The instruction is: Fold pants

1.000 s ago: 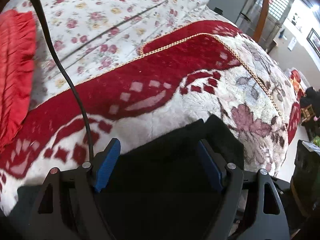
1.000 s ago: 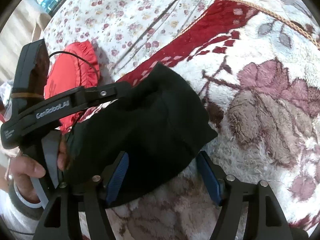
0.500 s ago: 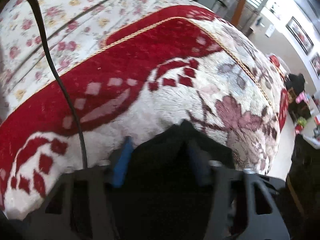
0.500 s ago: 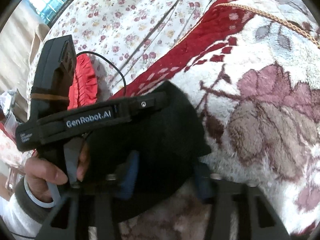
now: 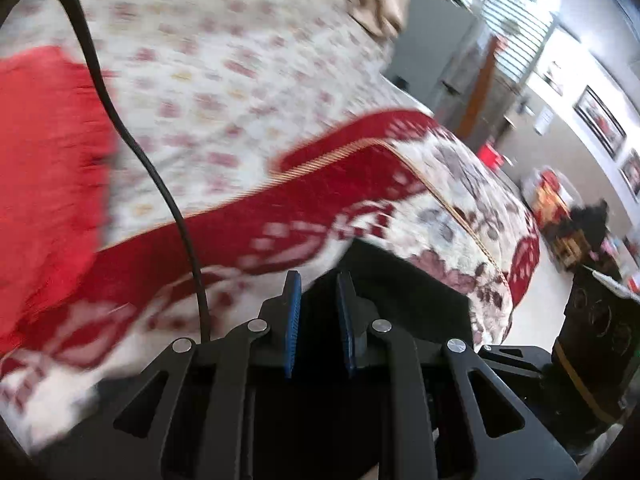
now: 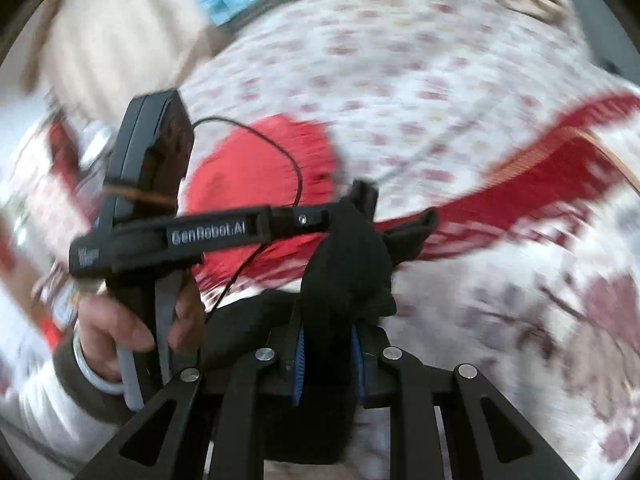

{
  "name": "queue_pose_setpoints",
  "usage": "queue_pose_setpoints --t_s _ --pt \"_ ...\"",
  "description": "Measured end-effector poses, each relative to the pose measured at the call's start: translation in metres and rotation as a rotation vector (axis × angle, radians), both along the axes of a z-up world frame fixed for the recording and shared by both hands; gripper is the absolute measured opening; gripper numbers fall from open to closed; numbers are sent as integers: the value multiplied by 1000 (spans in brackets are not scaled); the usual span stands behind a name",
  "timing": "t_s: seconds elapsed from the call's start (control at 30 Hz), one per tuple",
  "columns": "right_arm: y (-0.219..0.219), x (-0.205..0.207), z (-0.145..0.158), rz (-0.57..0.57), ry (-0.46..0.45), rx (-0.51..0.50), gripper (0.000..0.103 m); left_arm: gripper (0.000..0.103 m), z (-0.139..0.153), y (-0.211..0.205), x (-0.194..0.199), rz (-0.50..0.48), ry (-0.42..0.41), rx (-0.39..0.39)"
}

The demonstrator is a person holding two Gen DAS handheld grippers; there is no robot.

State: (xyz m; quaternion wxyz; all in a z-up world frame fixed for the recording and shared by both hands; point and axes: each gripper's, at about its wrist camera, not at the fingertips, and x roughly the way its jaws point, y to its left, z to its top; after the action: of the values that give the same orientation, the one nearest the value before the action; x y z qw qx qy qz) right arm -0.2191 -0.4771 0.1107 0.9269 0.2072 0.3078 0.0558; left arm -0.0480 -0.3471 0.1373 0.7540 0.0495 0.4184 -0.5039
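The black pants [image 6: 348, 264] hang bunched between both grippers above the red and white floral blanket [image 6: 540, 264]. My right gripper [image 6: 329, 328] is shut on a thick fold of the pants. My left gripper [image 6: 360, 200] shows at the left of the right wrist view, held by a hand, shut on the pants' upper edge. In the left wrist view the left gripper [image 5: 318, 280] has its blue pads close together with black cloth [image 5: 400, 292] between and behind them. Both views are motion-blurred.
A red pleated cushion [image 5: 44, 168] lies left on the floral bedsheet [image 5: 240, 52]. It also shows in the right wrist view [image 6: 260, 168]. The bed edge drops at the right toward the floor and a dark cabinet [image 5: 600, 328]. A black cable [image 5: 132, 140] runs from the left gripper.
Both grippers closed on the pants, which lay flat on the blanket with the jaws open. The pants are now lifted and bunched, and both grippers have risen and swung quickly.
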Motion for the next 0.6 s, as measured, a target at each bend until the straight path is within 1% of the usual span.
queue_pose_setpoints --t_s 0.07,0.13,0.17,0.2,0.23,0.27,0.3,0.33,0.4,0.43,0.5,0.53,0.57,0.6 --pt "34 13 0 91 1 -44 18 17 4 46 7 96 25 -3" --pt "62 29 -14 171 24 -38 20 18 0 92 13 202 52 18" --pt "72 37 -23 211 53 -25 27 18 -2 107 13 240 51 35" --pt "85 47 -37 259 115 -4 35 18 -7 124 12 288 49 63" --pt "99 55 -52 298 192 33 46 18 -12 138 10 322 53 82" --pt "105 56 -58 325 216 66 46 18 -17 151 9 353 69 93" --pt "109 54 -60 365 215 112 46 18 -22 162 8 368 89 101" --pt "110 50 -57 383 200 126 46 18 -27 175 5 389 114 98" --pt "102 43 -45 356 179 90 46 18 -33 186 -1 414 124 104" --pt "92 40 -38 305 167 52 47 18 -36 189 -6 423 121 112" --pt "72 40 -31 218 159 8 49 19 -41 191 -14 423 126 115" --pt "63 43 -30 177 166 -2 49 28 -44 189 -18 418 135 117" --pt "57 46 -31 149 180 -9 49 34 -47 186 -22 408 150 112" --pt "51 50 -32 127 198 -23 49 43 -50 184 -26 401 165 99"
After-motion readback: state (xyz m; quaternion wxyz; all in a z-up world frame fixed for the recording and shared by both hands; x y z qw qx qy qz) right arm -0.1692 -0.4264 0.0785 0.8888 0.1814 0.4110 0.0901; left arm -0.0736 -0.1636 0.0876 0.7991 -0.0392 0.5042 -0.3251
